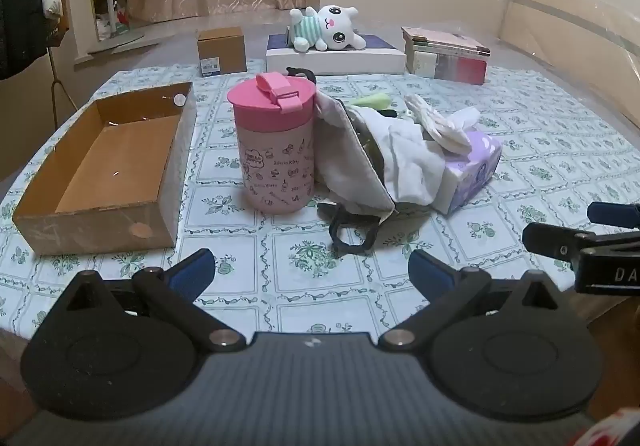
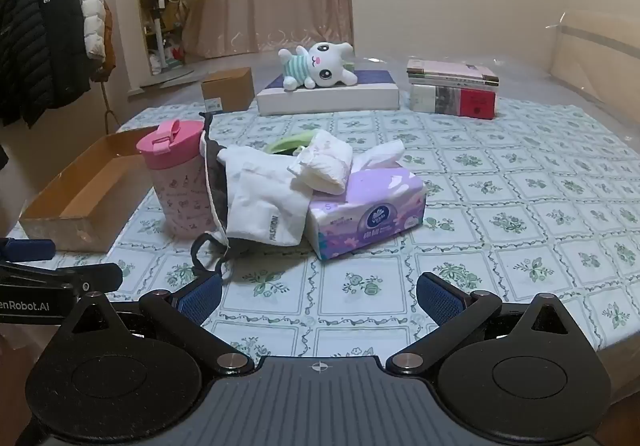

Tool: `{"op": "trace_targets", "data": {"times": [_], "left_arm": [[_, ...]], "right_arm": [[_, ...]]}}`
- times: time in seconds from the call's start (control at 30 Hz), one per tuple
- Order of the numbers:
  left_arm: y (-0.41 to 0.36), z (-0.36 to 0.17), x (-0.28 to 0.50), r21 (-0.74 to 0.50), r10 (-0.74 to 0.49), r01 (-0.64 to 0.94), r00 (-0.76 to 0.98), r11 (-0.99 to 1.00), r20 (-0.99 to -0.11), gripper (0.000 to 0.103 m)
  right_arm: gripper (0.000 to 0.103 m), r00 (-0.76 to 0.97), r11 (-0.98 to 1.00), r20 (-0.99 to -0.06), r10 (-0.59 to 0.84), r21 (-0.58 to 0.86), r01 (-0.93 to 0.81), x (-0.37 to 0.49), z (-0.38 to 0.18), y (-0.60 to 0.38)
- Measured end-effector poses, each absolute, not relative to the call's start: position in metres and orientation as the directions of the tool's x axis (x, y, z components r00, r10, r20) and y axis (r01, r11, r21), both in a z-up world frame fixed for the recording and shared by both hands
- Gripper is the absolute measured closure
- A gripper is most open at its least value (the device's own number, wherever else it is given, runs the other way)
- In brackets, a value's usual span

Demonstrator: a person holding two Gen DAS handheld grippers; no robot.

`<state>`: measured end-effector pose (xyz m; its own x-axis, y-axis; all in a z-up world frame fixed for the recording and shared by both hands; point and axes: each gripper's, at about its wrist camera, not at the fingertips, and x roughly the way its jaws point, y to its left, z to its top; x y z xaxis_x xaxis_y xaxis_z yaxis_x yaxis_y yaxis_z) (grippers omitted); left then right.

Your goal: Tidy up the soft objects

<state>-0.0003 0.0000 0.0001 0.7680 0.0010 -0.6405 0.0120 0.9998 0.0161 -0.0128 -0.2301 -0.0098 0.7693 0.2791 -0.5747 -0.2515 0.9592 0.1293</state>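
Left wrist view: I count one open cardboard box (image 1: pixel 100 174), one pink tumbler (image 1: pixel 276 146), one tissue pack (image 1: pixel 472 170), one plush toy (image 1: pixel 328 28) well behind. Garments (image 1: pixel 404 166) heap mid-table. My left gripper (image 1: pixel 308 270) and right gripper (image 2: pixel 320 296) both stand spread, empty.

A: Item one, left gripper (image 1: pixel 310 268)?
B: Matt black linkage arms, silver pivot screws, two round black discs, a ribbed dark grey housing. Fingers (image 1: pixel 191 270) faced with ribbed blue pads.

A: Item two, right gripper (image 2: pixel 320 294)?
B: Same build; a white crosshair mark on the grey housing. Blue-padded fingers (image 2: pixel 438 296).

A: Lettering?
B: White, cut off at the frame edge: "enRobot.AI" on the left unit's side, "DA" on the right's.
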Motion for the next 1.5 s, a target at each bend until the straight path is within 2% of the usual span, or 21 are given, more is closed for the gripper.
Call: {"op": "trace_targets", "data": {"times": [1.5], "left_arm": [[0.0006,0.0003,-0.0018,-0.034,-0.037,0.02,0.764,0.999,-0.644,0.004]], "right_arm": [[0.0,0.773,0.963,-0.576,0.266,0.125,-0.239,-0.013,-0.0123,-0.2315]]}}
